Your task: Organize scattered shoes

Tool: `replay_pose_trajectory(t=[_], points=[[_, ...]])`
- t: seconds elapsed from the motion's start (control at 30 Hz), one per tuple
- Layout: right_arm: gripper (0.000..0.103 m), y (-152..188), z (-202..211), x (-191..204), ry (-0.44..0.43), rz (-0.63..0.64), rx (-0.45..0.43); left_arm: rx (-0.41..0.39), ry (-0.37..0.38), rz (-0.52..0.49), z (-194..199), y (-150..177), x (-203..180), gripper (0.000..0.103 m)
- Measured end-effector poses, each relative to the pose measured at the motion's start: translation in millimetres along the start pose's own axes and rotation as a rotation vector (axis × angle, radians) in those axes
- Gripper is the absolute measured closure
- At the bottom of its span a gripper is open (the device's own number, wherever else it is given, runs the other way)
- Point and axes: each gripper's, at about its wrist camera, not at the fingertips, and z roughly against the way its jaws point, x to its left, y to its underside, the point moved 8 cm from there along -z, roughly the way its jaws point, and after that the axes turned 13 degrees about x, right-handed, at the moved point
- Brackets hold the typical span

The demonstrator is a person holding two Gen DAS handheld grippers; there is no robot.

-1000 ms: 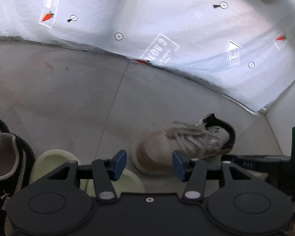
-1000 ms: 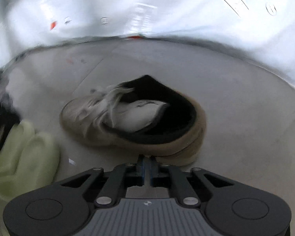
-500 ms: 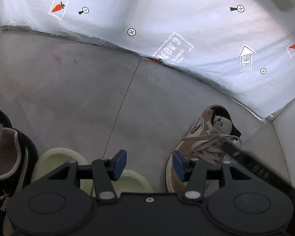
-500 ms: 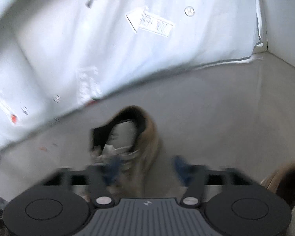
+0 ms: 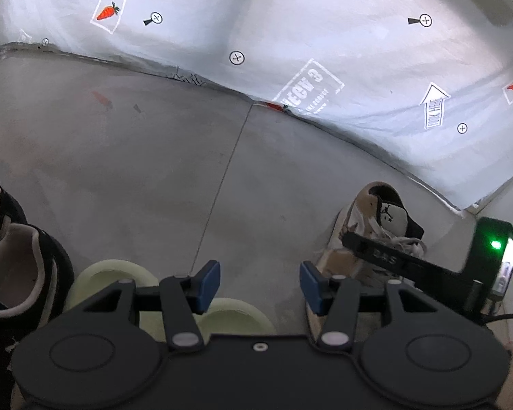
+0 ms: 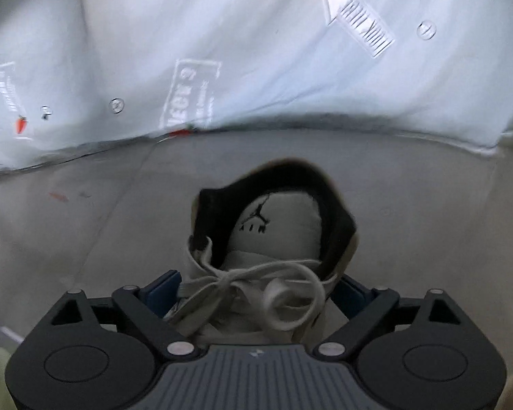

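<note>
The tan suede high-top sneaker w/ black collar, white tongue and off-white laces [image 6: 266, 249] stands upright on the grey concrete floor [image 5: 154, 177], heel toward the white printed sheet [image 5: 325, 34] at 12 o'clock. My right gripper [image 6: 256, 290] straddles its laced midsection, blue pads [image 6: 160, 290] spread wide on either side; can't tell if they touch the sides. From the left wrist cam the same sneaker [image 5: 369, 232] sits at 3 o'clock, w/ my right gripper's black finger across it. My left gripper [image 5: 258, 283] hangs wide open, holding nothing. Pale green foam slippers [image 5: 119, 273] lie just under it at 7 o'clock; black sneakers w/ cream lining [image 5: 17, 266] are beside them at 9.
</note>
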Motion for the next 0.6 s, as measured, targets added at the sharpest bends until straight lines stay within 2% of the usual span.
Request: replay_pose_trajectory(t=[0.1, 0.17, 0.33, 0.6], points=[[0.021, 5, 0, -2, -0.057, 0.013, 0.030, -0.010, 0.003, -0.004, 3, 1, -2, 0.051], [0.024, 20, 9, 1, -0.071, 0.022, 0.043, -0.022, 0.008, -0.018, 9, 6, -6, 0.051], [0.025, 58, 32, 10, -0.108, 0.045, 0.074, -0.034, 0.016, -0.043, 21, 21, -12, 0.051], [0.026, 119, 68, 24, -0.166, 0.082, 0.124, -0.012, 0.030, -0.047, 36, 61, -8, 0.051]])
